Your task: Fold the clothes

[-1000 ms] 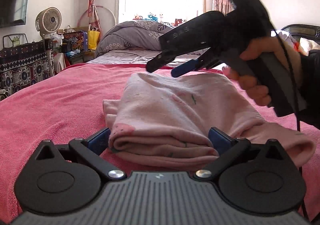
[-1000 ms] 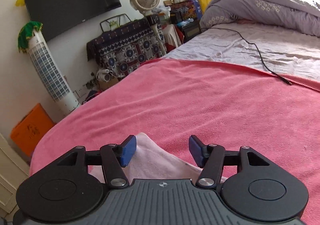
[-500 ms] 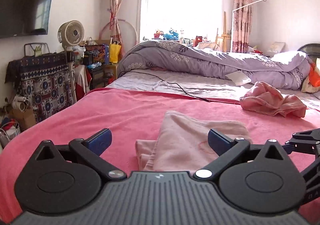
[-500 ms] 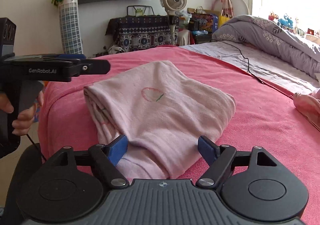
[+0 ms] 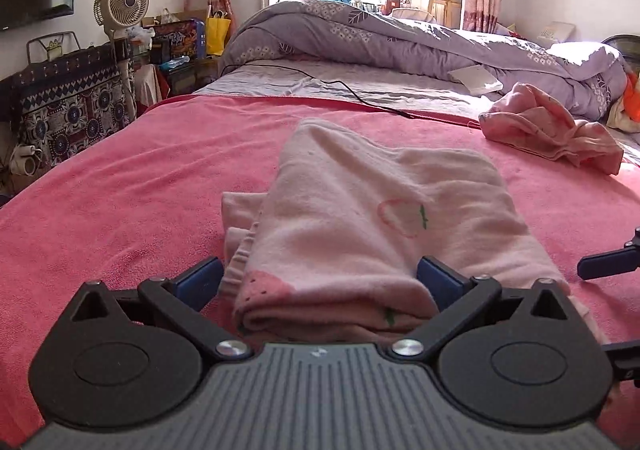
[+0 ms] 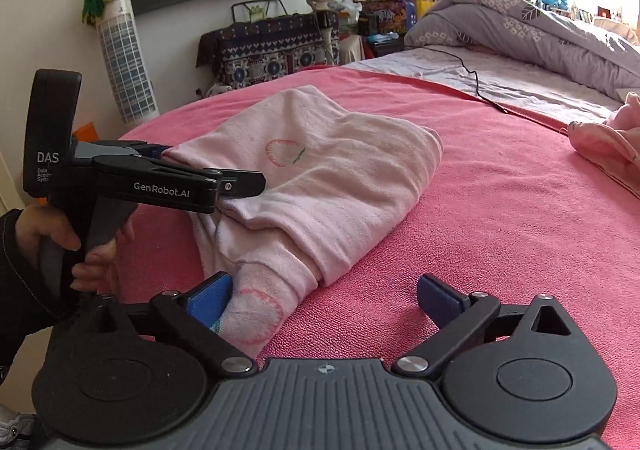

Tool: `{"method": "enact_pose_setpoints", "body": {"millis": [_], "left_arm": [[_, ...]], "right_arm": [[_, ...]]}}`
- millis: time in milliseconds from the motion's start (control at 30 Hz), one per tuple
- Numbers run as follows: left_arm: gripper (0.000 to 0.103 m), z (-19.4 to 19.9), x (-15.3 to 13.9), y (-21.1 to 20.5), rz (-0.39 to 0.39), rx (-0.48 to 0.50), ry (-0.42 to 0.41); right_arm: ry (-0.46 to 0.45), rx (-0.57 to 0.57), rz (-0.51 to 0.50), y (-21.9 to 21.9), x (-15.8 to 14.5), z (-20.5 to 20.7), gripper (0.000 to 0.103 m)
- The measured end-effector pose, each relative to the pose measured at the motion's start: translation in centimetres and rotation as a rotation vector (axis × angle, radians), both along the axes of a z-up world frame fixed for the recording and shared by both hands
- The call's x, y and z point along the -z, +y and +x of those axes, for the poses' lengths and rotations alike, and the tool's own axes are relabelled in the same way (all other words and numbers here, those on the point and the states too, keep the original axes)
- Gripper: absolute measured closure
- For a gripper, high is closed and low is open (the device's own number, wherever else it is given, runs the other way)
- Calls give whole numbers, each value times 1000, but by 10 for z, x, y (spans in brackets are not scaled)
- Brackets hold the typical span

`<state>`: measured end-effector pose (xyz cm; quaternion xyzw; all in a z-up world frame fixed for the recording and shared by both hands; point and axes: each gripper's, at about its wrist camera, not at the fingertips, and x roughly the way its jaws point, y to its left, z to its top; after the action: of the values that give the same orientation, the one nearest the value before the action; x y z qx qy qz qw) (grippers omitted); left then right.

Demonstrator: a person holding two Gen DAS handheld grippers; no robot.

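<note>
Folded pink garment (image 5: 372, 217) lies on the red blanket (image 5: 120, 189) covering the bed, near edge toward both grippers. A second, crumpled pink garment (image 5: 552, 129) sits well apart at the blanket's far right, not yet folded.

Step in hand, by my reading: finishing or squaring the fold on the near garment. A sleeve or cuff end (image 6: 256, 310) trails out of the bundle at the front, so the fold is not tidy yet.

To do it well: take the thick near edge through all layers, not just the top one; keep both grippers level with each other so the bundle turns over flat; tuck the loose end in before pressing down. Risk: layers sliding apart if only one side is lifted.

Left gripper (image 5: 320, 282): fingers spread wide, one either side of the garment's rolled near edge. The right pad seems to touch the cloth, the left stands just beside it; no squeeze visible, so nothing held.

Right gripper (image 6: 324, 296): fingers opening, near full spread. The loose end lies against the left pad (image 6: 212, 294); bare blanket fills the rest of the gap. Nothing gripped.
</note>
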<state>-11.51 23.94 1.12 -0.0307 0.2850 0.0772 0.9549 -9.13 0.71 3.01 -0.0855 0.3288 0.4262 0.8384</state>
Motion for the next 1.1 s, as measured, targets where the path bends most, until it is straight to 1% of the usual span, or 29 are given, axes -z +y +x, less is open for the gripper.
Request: {"method": "enact_pose_setpoints", "body": {"millis": [233, 533, 767, 900, 967, 1100], "left_arm": [[0, -22, -5, -1, -10, -19, 10], [0, -40, -22, -16, 78, -42, 25], [0, -38, -39, -43, 106, 30, -12], [0, -31, -36, -60, 97, 65, 9], [0, -27, -32, -68, 86, 77, 29], [0, -19, -29, -91, 92, 120, 56]], "right_arm": [[37, 32, -24, -4, -1, 2, 1], [27, 54, -38, -15, -7, -4, 1], [18, 56, -29, -27, -11, -11, 0], [11, 51, -42, -36, -10, -13, 0], [14, 66, -53, -41, -7, -11, 0], [30, 111, -57, -57, -1, -8, 0]]}}
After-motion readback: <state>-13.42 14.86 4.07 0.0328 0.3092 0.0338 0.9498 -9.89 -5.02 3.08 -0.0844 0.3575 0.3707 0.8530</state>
